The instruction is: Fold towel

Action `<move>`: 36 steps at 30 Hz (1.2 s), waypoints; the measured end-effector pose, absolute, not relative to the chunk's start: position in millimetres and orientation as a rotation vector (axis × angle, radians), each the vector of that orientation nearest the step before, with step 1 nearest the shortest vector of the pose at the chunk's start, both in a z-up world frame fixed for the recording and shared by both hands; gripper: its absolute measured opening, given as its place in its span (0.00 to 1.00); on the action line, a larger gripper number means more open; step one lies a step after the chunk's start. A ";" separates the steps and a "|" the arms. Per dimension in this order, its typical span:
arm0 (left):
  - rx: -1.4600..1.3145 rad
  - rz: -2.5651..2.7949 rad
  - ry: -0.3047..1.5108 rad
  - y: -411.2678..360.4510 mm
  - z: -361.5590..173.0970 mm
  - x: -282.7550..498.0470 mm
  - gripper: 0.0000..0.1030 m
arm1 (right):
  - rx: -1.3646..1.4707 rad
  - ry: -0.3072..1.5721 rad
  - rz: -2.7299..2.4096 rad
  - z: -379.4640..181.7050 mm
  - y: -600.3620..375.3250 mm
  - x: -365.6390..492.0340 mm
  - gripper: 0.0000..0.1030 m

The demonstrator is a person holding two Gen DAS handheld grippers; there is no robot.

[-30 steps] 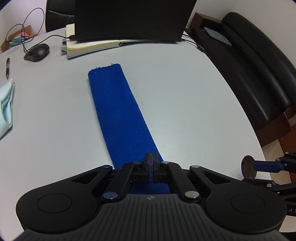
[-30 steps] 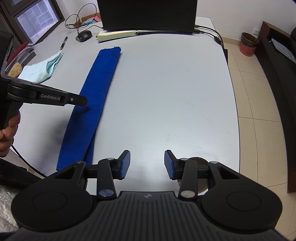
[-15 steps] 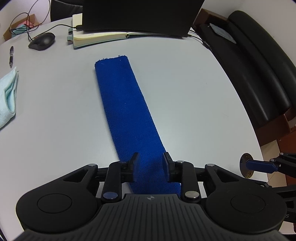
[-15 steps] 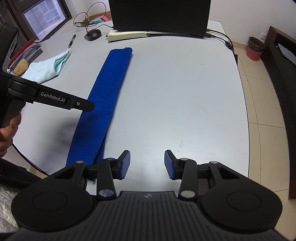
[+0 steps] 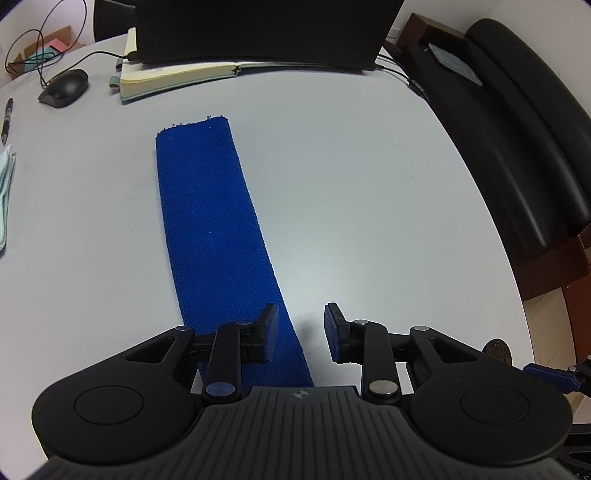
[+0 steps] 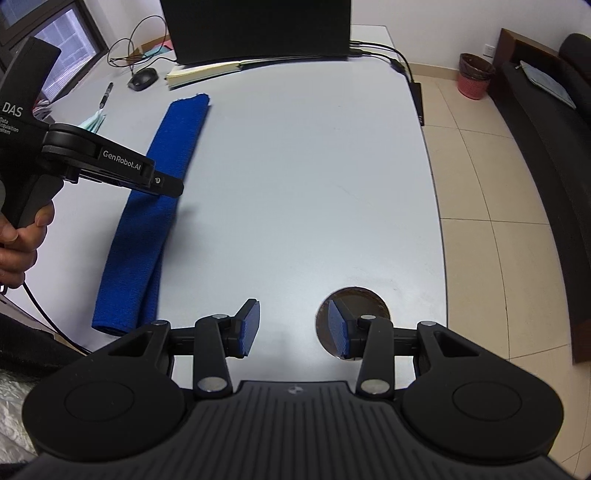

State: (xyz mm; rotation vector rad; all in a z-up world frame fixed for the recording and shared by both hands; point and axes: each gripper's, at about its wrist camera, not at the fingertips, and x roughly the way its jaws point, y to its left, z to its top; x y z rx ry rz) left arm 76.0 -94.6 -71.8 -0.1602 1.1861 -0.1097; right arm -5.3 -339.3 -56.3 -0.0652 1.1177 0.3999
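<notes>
A blue towel (image 5: 210, 221), folded into a long narrow strip, lies flat on the white table (image 5: 351, 177) and runs away from me. It also shows in the right wrist view (image 6: 159, 192) at the left. My left gripper (image 5: 301, 334) is open and empty above the strip's near end, its left finger over the cloth. In the right wrist view the left gripper (image 6: 162, 184) hovers over the strip's middle. My right gripper (image 6: 293, 326) is open and empty over the table's near edge, to the right of the towel.
A dark monitor (image 5: 258, 29), an open notebook (image 5: 177, 75), a mouse (image 5: 64, 88) and a pen (image 5: 7, 118) sit at the back. A pale green cloth (image 5: 5, 192) lies at the left. A round cable hole (image 6: 364, 301) is by my right gripper. A black sofa (image 5: 524, 122) stands at the right.
My left gripper has opened and let go of the towel's near end, then lifted and shifted right. The right gripper stayed open and moved slightly forward.
</notes>
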 end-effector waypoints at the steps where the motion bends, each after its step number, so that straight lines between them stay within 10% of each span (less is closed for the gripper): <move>1: -0.159 -0.102 1.191 -93.9 -73.9 77.3 0.29 | -0.062 1.120 0.396 -56.8 -341.5 -5.7 0.41; 36: -0.177 -0.084 1.173 -81.2 -71.8 68.1 0.05 | -0.113 1.127 0.431 -53.5 -330.2 2.0 0.41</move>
